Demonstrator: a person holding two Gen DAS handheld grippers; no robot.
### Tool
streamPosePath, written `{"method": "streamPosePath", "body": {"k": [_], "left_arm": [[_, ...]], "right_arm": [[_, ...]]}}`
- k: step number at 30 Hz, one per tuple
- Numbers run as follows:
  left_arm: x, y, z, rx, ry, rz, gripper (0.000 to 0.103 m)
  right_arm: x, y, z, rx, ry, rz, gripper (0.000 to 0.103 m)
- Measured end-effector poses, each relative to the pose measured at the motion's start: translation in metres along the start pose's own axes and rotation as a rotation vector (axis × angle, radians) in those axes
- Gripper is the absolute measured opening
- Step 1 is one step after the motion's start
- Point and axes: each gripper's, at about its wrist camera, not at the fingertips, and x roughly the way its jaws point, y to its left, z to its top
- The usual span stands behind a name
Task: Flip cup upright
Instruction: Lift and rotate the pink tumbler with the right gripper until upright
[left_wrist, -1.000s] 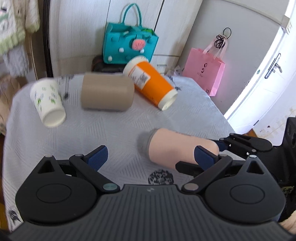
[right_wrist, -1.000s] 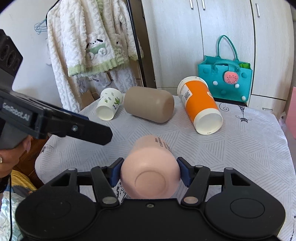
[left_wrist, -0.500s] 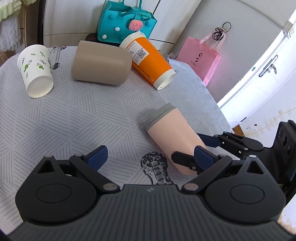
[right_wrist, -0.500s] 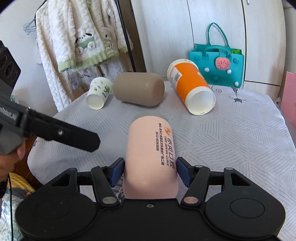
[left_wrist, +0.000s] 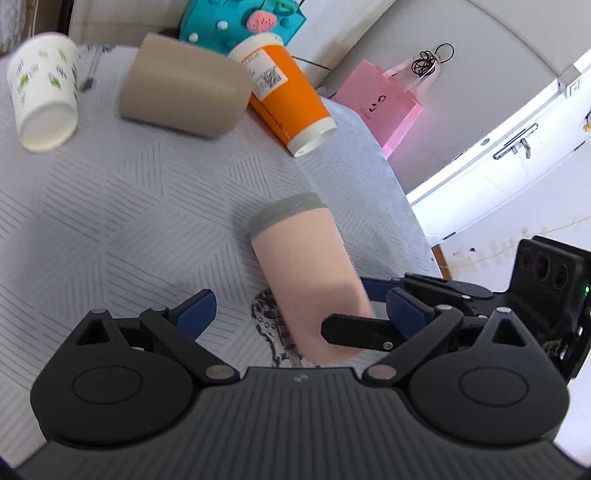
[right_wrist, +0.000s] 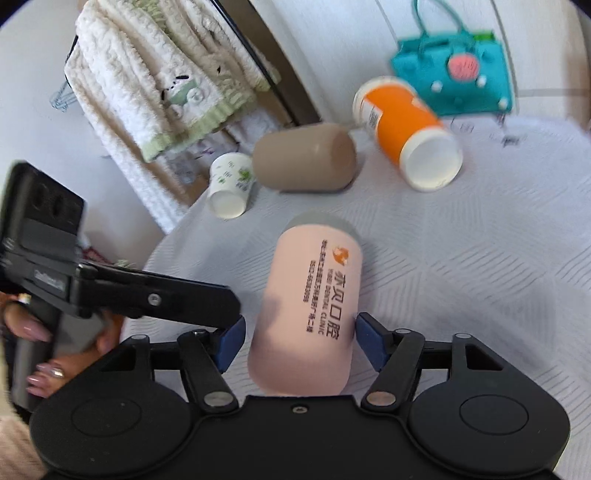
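Note:
A pink cup (right_wrist: 314, 306) with a grey rim and printed text is held near its base between the blue pads of my right gripper (right_wrist: 298, 341), tilted with its grey end toward the table. It also shows in the left wrist view (left_wrist: 306, 273), where the right gripper's fingers (left_wrist: 373, 330) cross in front of it. My left gripper (left_wrist: 299, 312) is open and empty, just left of the cup and above the tablecloth.
An orange paper cup (left_wrist: 284, 96), a tan cup (left_wrist: 184, 99) and a white leaf-print cup (left_wrist: 44, 92) lie on their sides at the far side of the grey patterned tablecloth (left_wrist: 110, 221). A teal bag (right_wrist: 454, 77) and a pink bag (left_wrist: 380, 107) stand behind.
The right gripper has tipped the pink cup steeper, its grey rim end pointing more toward the table. Both grippers have shifted and the views are blurred by motion.

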Motion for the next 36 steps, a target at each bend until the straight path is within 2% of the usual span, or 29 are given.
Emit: {"method": "streamPosePath", "body": {"k": [4, 7, 10, 15, 19, 25, 30, 36], "left_arm": [[0.016, 0.01, 0.001, -0.064, 0.057, -0.106, 0.094], [0.024, 0.014, 0.005, -0.075, 0.064, -0.105, 0.083], [0.03, 0.018, 0.008, -0.08, 0.077, -0.095, 0.065], [0.033, 0.02, 0.01, -0.068, 0.065, -0.092, 0.064], [0.022, 0.018, 0.004, -0.024, 0.032, -0.082, 0.064], [0.006, -0.002, -0.004, 0.11, -0.023, 0.008, 0.064], [-0.004, -0.005, -0.015, 0.191, -0.09, 0.038, 0.064], [-0.017, -0.006, -0.026, 0.261, -0.207, 0.06, 0.064]], "right_arm": [[0.007, -0.009, -0.002, 0.084, 0.034, 0.076, 0.072], [0.01, -0.012, -0.001, 0.1, 0.036, 0.099, 0.071], [0.013, -0.012, 0.002, 0.089, 0.04, 0.112, 0.071], [0.017, -0.016, 0.007, 0.083, 0.041, 0.137, 0.072], [0.015, -0.01, 0.004, 0.0, 0.013, 0.137, 0.071], [0.012, 0.006, -0.004, -0.149, -0.033, 0.126, 0.071], [0.01, 0.025, -0.018, -0.305, -0.121, 0.064, 0.071], [0.013, 0.046, -0.034, -0.502, -0.225, -0.03, 0.071]]}}
